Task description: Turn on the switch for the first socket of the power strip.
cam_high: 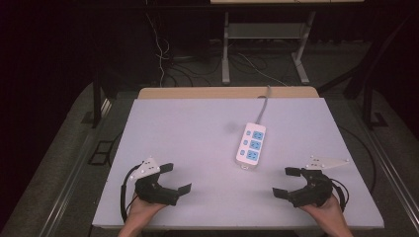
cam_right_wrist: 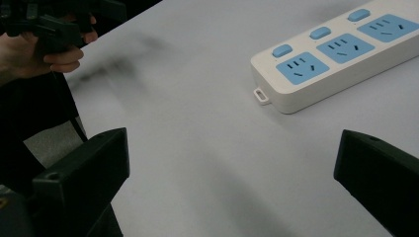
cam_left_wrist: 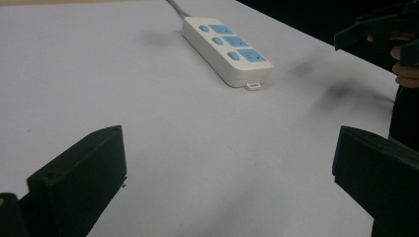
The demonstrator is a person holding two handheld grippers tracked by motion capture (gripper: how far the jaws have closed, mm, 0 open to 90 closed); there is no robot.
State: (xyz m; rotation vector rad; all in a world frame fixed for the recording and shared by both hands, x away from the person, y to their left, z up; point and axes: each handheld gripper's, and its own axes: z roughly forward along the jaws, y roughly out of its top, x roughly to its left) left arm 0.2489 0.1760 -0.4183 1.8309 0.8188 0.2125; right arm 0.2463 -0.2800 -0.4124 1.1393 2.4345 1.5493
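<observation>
- The power strip (cam_high: 250, 145) lies flat on the pale worktop (cam_high: 188, 128), a little right of the middle, with its grey cord (cam_high: 264, 104) running off toward the far edge.
- It has three blue sockets, each with a blue switch beside it; nothing is plugged in, and whether any switch is on is too small to read.
- The left claw (cam_high: 177, 177) sits near the front edge, well apart from the strip, its jaws spread wide and empty.
- The right claw (cam_high: 287, 181) is at the front right, nearer the strip but not touching it, jaws likewise wide apart and holding nothing.
- Judged from this, the work has hardly begun: the strip looks untouched, and all reaching, gripping or switching is yet to do.
</observation>
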